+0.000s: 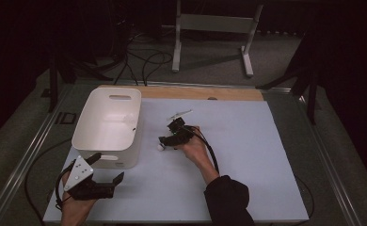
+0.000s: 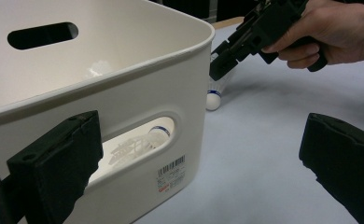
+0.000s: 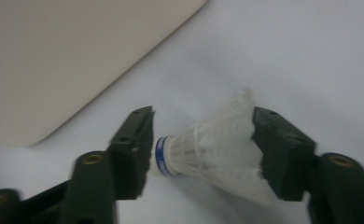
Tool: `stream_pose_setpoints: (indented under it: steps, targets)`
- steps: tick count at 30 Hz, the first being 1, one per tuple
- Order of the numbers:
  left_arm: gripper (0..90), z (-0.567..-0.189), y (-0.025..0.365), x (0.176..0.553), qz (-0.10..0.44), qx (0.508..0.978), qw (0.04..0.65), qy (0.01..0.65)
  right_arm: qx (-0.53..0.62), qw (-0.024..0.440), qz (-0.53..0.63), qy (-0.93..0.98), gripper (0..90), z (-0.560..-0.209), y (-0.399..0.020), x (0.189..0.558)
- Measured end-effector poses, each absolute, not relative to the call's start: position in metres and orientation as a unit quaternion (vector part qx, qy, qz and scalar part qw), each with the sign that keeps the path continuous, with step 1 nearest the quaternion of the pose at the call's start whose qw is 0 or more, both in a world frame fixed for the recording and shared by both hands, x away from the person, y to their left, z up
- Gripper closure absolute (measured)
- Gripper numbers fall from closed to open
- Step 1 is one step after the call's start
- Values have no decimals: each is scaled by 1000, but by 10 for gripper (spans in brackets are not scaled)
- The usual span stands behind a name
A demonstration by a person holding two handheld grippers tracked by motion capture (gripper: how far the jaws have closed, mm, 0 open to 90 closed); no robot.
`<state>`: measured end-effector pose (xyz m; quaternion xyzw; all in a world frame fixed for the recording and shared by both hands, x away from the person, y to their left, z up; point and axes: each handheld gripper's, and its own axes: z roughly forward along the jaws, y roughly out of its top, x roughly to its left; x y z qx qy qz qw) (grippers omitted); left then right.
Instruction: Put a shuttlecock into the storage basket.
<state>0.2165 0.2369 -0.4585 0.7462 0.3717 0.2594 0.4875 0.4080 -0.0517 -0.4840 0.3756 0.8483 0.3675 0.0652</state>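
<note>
We find the left gripper (image 1: 107, 175) nearest, at about 7 o'clock on the pale blue mat (image 1: 247, 141), its jaws spread wide and holding nothing; the hand behind it is cut off by the bottom edge of the high view. Just beyond it stands the white bin (image 1: 108, 125), its near wall pierced by a handle slot. Through that slot, in the left gripper view, we make out one shuttlecock in the bin (image 2: 145, 142) — its full outline is hidden by the wall.

Toward the mat's centre, the right gripper (image 3: 201, 144) brackets a second shuttlecock (image 3: 208, 149) lying on the mat at the bin's 3 o'clock side. Its jaws sit at the cork end and at the feather skirt. We note contact on the skirt side; whether the cork-side jaw touches is blurred — we cannot tell if the grip is complete.
</note>
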Motion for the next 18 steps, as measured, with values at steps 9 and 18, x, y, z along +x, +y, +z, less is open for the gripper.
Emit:
stream_pose_setpoints:
  steps: [9, 18]
  targets:
    - [3, -459, 237, 217, 259, 746, 487, 372, 360, 37, 381, 851, 666, -481, -51, 406]
    - [3, -459, 236, 217, 258, 746, 488, 372, 350, 48, 395, 848, 880, -475, -54, 404]
